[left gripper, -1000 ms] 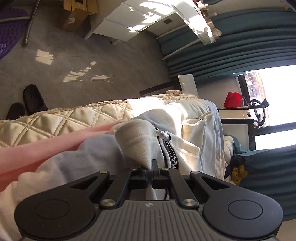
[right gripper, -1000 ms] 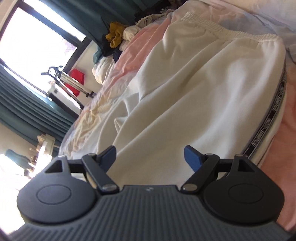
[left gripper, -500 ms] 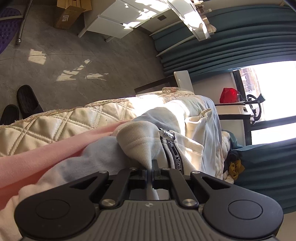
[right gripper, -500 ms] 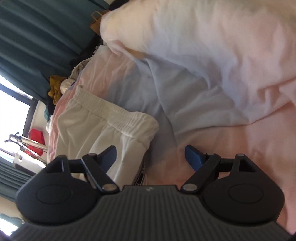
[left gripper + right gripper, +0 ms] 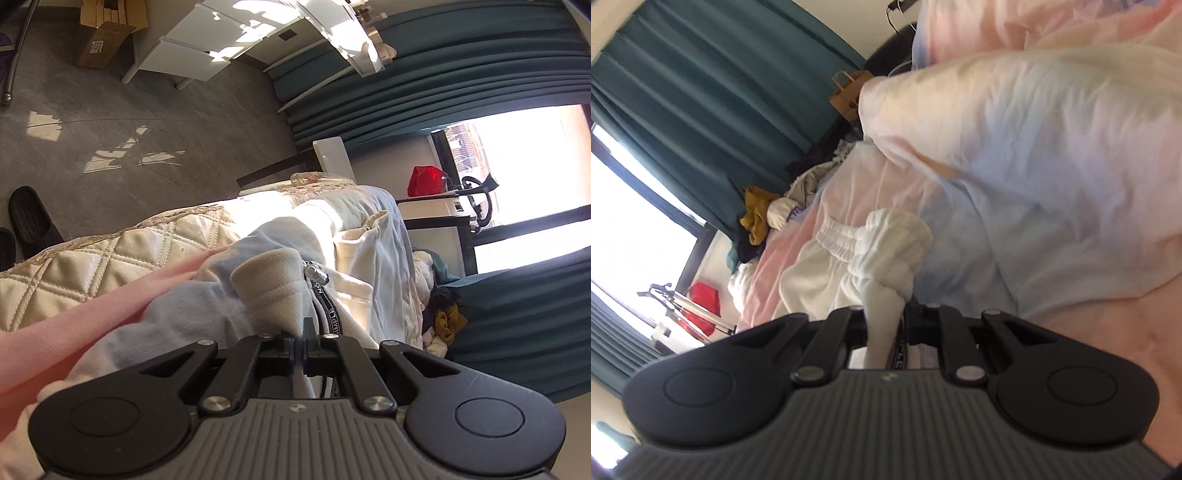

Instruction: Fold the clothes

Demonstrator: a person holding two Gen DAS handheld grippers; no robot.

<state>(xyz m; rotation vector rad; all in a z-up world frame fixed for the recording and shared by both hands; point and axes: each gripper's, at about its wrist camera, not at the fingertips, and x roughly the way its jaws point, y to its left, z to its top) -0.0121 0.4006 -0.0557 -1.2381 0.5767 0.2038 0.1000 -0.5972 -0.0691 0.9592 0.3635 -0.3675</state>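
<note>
A pair of cream-white sweatpants with a black lettered side stripe lies on the pink and light blue bedding. In the left wrist view my left gripper [image 5: 300, 343] is shut on the ribbed ankle cuff [image 5: 271, 284] of the sweatpants, beside a metal zip pull [image 5: 313, 272]. In the right wrist view my right gripper [image 5: 886, 325] is shut on the bunched elastic waistband [image 5: 890, 243] of the sweatpants, lifted off the bed. The rest of the pants [image 5: 809, 273] trails away to the left.
A big pink and blue duvet [image 5: 1034, 147] fills the right. A pile of clothes [image 5: 764, 218] lies by the teal curtains. The quilted bed edge [image 5: 110, 254], black slippers [image 5: 31, 218] on the grey floor and a white cabinet [image 5: 192, 48] lie to the left.
My right gripper was open over the spread pants; it swung to the waistband and has shut on it, bunching it up. My left gripper keeps its hold on the cuff.
</note>
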